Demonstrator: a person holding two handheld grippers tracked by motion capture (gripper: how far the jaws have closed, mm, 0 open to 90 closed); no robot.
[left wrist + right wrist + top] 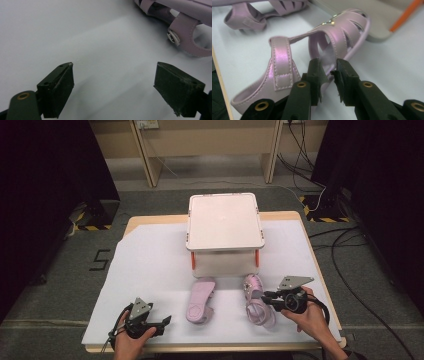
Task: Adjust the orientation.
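Two lilac strappy sandals, one overturned.

Tongs nearly closed around the side edge of a pink sandal, second sandal behind, white worktop beneath.

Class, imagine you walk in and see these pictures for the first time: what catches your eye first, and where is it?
Two pink sandals lie side by side on the white table cover, just in front of a white lidded box with orange clips. The right tool has its jaws nearly closed about the side edge of the right sandal. The left tool waits open at the near left, holding nothing.
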